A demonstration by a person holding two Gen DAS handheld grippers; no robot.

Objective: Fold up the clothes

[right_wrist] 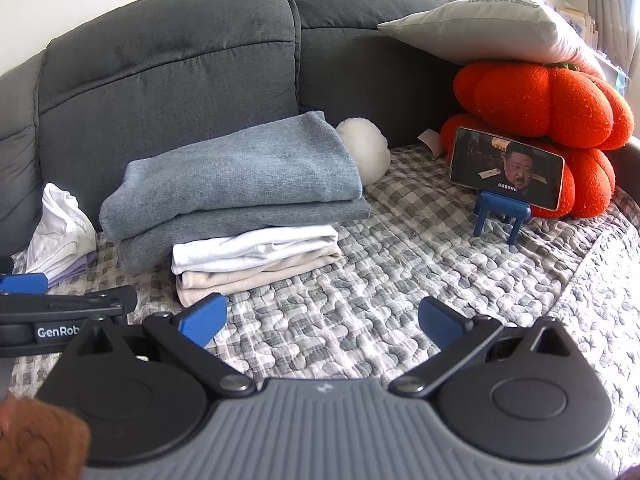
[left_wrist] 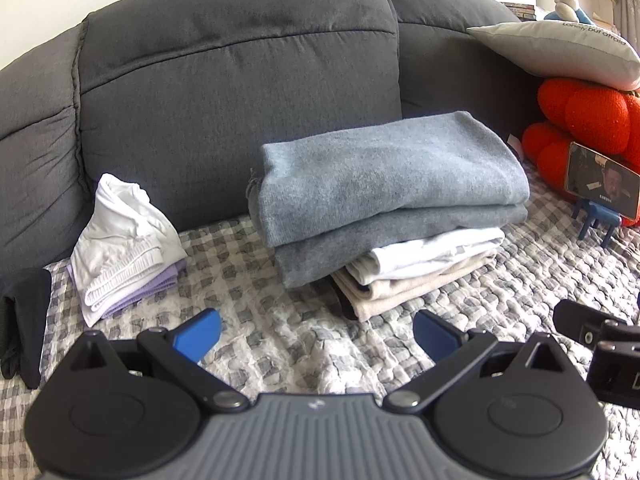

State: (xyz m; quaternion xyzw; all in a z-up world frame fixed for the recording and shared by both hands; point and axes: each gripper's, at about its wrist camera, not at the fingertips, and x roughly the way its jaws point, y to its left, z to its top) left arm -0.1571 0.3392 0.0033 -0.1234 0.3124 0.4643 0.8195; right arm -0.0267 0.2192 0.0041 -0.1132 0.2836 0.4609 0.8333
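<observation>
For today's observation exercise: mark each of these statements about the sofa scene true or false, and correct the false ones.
1. The grey folded garment tops the main stack. True.
2. The left gripper is shut on cloth. False: it is open and holds nothing.
3. The phone lies flat on the quilt. False: it stands on a blue stand.
4. The white pillow rests on the orange cushion. True.
5. The right gripper is open. True.

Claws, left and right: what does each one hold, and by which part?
Nothing. The left claw and right claw are both open and empty above the quilt.
</observation>
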